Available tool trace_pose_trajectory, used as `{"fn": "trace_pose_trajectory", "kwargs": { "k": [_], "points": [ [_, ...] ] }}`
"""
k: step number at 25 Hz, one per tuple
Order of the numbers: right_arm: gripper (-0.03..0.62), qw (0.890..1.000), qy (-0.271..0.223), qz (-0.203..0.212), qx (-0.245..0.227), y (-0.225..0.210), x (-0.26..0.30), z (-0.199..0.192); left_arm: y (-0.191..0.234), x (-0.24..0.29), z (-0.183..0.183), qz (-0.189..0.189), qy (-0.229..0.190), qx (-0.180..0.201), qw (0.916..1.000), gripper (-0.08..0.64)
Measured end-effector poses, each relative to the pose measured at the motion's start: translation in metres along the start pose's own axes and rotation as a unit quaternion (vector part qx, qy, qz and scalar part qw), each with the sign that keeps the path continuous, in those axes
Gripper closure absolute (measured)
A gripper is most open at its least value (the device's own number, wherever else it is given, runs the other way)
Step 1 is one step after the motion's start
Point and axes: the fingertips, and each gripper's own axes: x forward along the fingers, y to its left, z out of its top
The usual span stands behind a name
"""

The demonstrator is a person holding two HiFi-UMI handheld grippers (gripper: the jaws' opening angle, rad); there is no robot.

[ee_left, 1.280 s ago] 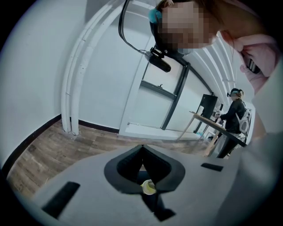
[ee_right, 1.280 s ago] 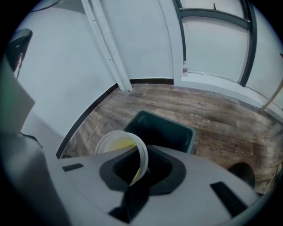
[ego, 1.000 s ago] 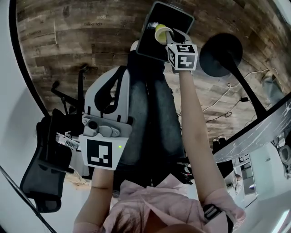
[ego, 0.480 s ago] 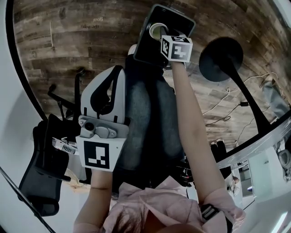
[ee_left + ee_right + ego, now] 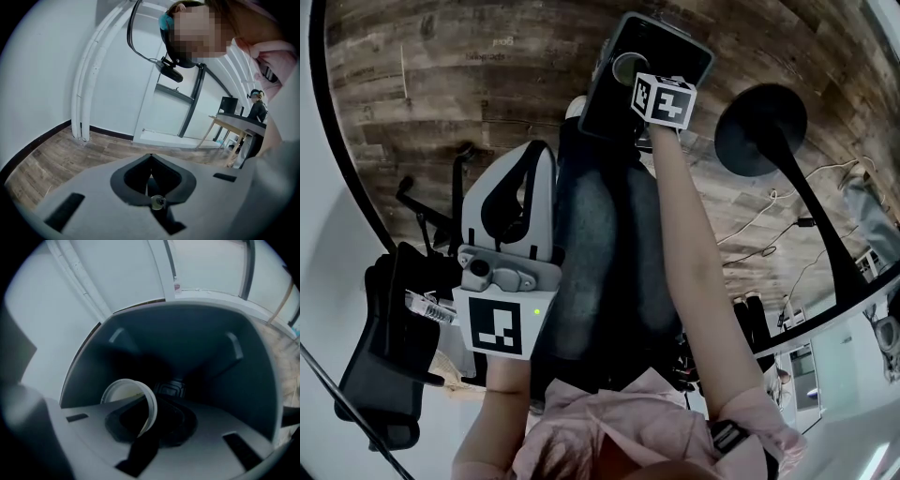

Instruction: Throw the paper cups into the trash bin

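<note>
One paper cup (image 5: 627,67) sunk deeper into bin (image 5: 602,105).

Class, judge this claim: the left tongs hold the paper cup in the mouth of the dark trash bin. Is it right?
No. The right tongs, not the left, hold the paper cup in the mouth of the dark trash bin; the right gripper view shows it.

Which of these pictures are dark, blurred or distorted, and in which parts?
Head view: strong fisheye, so the floor planks bend and the corners are black. Left gripper view: bright, even light on the wall, with dark corners. Right gripper view: the inside of the bin is dark and soft, only the cup catches light, and the outer edges are blurred.
</note>
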Motion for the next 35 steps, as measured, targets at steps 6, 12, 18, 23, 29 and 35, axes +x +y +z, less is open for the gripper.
{"fn": "trace_pose_trajectory", "kwargs": {
  "k": [6,12,18,23,29,35],
  "points": [
    [0.538,0.999,0.004,-0.007,0.041,-0.005,0.015,-0.004,0.008,0.006,-0.011,0.004,-0.005,0.003,1.0,0.545],
    [0.537,0.999,0.0,-0.003,0.048,-0.005,0.018,-0.006,0.012,0.005,-0.013,0.011,-0.006,0.005,0.9999,0.545],
    [0.537,0.998,0.013,0.008,0.06,-0.004,0.022,-0.007,0.01,0.007,-0.007,0.011,-0.017,0.003,0.9998,0.545],
    [0.481,0.997,0.016,0.012,0.071,-0.005,0.023,-0.007,0.01,0.004,-0.009,0.016,-0.018,0.0,0.9997,0.545],
    [0.46,0.998,0.018,0.011,0.064,-0.003,0.022,-0.008,0.014,-0.003,-0.007,0.021,-0.023,0.0,0.9995,0.545],
    [0.442,0.998,0.02,0.01,0.06,-0.003,0.023,-0.008,0.017,-0.005,-0.007,0.023,-0.027,-0.003,0.9994,0.545]
  ]
}}
